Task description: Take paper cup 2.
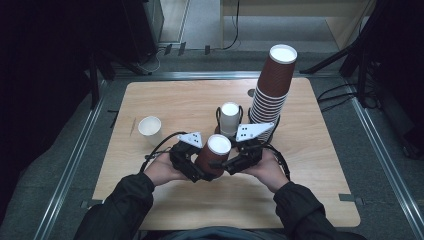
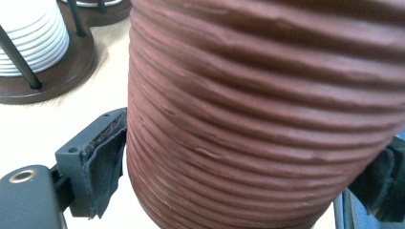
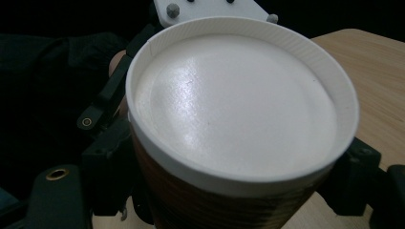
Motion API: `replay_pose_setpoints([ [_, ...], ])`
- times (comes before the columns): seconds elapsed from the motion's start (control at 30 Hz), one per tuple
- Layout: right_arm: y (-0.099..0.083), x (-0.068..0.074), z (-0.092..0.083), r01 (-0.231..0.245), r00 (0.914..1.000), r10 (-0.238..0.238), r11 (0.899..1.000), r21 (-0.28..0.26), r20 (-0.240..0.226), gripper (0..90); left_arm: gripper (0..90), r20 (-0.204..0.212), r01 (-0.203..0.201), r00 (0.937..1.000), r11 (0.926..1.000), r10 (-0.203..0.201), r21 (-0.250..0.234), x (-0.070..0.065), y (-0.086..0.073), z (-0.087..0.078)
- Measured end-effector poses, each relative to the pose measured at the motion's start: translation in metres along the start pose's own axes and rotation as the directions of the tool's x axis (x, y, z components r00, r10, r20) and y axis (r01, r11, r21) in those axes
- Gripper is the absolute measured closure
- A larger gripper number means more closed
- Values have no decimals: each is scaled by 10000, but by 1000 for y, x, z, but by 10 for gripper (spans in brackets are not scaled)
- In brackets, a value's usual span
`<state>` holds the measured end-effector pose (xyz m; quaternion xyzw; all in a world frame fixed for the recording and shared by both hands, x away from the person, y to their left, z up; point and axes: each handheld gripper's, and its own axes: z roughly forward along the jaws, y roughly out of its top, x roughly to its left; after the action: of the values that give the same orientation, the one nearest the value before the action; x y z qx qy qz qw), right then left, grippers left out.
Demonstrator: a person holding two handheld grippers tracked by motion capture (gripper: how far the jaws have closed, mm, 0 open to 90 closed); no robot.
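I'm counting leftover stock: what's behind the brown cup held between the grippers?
Behind the brown ribbed cup stands a rack with a short stack of white cups, beside a tall stack of brown cups. The held cup hides the rack's base.

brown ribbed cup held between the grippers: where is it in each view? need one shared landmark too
High view: brown ribbed cup at lower centre, upside down, between both grippers.
Left gripper view: its ribbed wall takes up the centre and right, between the jaws.
Right gripper view: its white bottom faces the camera, centre.
Shared landmark: the light wooden table.
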<state>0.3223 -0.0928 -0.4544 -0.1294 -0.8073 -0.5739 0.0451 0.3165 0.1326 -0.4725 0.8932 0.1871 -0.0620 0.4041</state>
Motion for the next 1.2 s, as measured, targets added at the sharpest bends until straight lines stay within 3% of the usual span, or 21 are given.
replay_pose_setpoints([
  [0.53, 2, -1, -6, -355, 9994, 355, 9990, 280, 23, 163, 107, 470, 213, 9987, 9998, -212, -7, 5, 0, -5],
  [0.8, -3, -4, -23, -362, 9971, 280, 9925, 1169, 708, 162, 106, -425, 318, 9986, 9987, -301, 402, 10, -2, -18],
  [0.87, -8, -4, -25, -353, 9937, 165, 9849, 1698, 1110, 167, 106, -657, 296, 9975, 9974, -253, 657, 11, -3, -24],
  [0.97, -11, -4, -26, -377, 9925, 153, 9820, 1852, 1211, 172, 106, -787, 320, 9966, 9956, -250, 878, 11, -3, -26],
  [1.2, -15, -4, -26, -407, 9901, 83, 9725, 2295, 1404, 186, 106, -1193, -34, 9926, 9880, 221, 1547, 16, 5, -37],
])
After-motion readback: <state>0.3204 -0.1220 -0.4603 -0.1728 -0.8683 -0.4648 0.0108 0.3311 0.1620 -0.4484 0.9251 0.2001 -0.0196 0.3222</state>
